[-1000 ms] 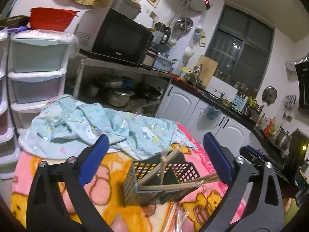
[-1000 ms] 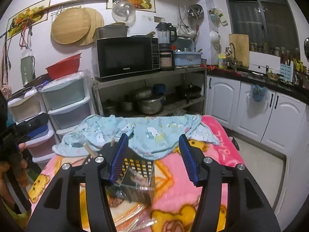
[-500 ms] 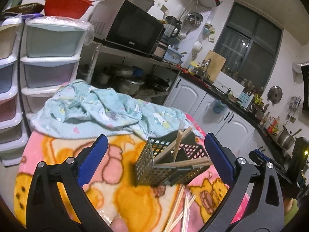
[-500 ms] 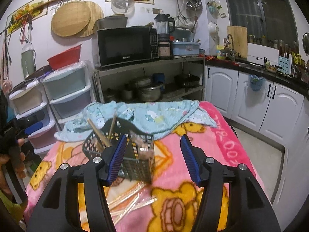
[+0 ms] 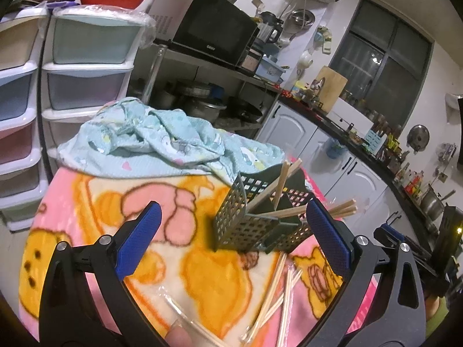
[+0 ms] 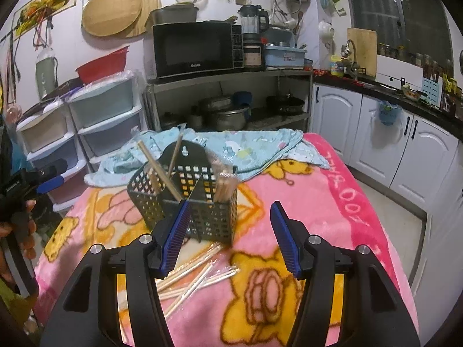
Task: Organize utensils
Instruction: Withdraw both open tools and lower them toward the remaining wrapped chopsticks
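Pink blanket (image 6: 332,202), basket (image 6: 185,202) with chopsticks (image 6: 157,170), perhaps wrapped loose chopsticks (image 6: 196,271), both jaws released.

Pink-and-yellow cartoon blanket (image 6: 303,202), black perforated caddy (image 6: 185,199), pale-blue printed cloth (image 5: 162,141).

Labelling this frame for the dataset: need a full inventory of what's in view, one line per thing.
utensil caddy: one, black, perforated, upright mid-blanket.
chopsticks in caddy: several, wooden, leaning.
loose chopsticks: several, wooden, some in clear wrappers, on blanket before the caddy.
blanket: one, pink with yellow cartoon bears, covers the table.
cloth: one, light blue, crumpled behind the caddy.
microwave: one, black, on shelf.
basin: one, red, atop drawers.
drawer units: two, pastel, left.
left gripper: blue jaws open, empty.
right gripper: blue jaws open, empty.
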Available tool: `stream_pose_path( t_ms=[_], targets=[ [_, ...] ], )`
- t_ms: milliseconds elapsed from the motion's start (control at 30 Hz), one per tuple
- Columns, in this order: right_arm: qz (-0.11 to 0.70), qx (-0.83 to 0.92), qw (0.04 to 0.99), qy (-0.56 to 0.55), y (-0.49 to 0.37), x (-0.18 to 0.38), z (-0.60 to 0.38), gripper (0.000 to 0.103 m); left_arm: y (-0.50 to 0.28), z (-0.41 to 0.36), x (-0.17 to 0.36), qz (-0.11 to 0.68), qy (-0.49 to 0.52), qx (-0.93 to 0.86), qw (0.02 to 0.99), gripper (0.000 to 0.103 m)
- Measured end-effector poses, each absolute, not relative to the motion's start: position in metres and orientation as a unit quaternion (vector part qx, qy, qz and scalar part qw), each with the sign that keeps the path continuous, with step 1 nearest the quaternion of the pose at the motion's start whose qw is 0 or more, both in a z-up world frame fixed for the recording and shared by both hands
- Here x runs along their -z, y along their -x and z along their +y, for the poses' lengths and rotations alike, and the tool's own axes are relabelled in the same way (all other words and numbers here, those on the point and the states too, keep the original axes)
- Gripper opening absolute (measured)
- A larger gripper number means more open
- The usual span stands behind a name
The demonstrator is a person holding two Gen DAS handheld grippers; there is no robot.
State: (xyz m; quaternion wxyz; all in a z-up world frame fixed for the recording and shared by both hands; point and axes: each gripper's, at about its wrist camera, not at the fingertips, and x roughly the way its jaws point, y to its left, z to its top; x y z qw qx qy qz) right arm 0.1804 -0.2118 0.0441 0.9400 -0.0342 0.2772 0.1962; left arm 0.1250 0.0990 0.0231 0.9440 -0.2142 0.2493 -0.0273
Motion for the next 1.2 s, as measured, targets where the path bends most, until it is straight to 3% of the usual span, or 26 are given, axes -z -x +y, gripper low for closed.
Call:
stream_pose_path(
  t_ms=[767, 1200],
  targets=[
    [0.336, -0.224, 0.912, 0.069, -0.162, 0.004, -0.194, 0.055, -0.112, 0.097, 0.001, 0.290, 0.206, 0.017, 0.935, 0.092],
    [0.363, -0.224, 0.901, 0.085, -0.172, 0.033, -0.186, 0.055, -0.108, 0.091, 0.040, 0.349, 0.190, 0.012, 0.918, 0.092]
  ],
)
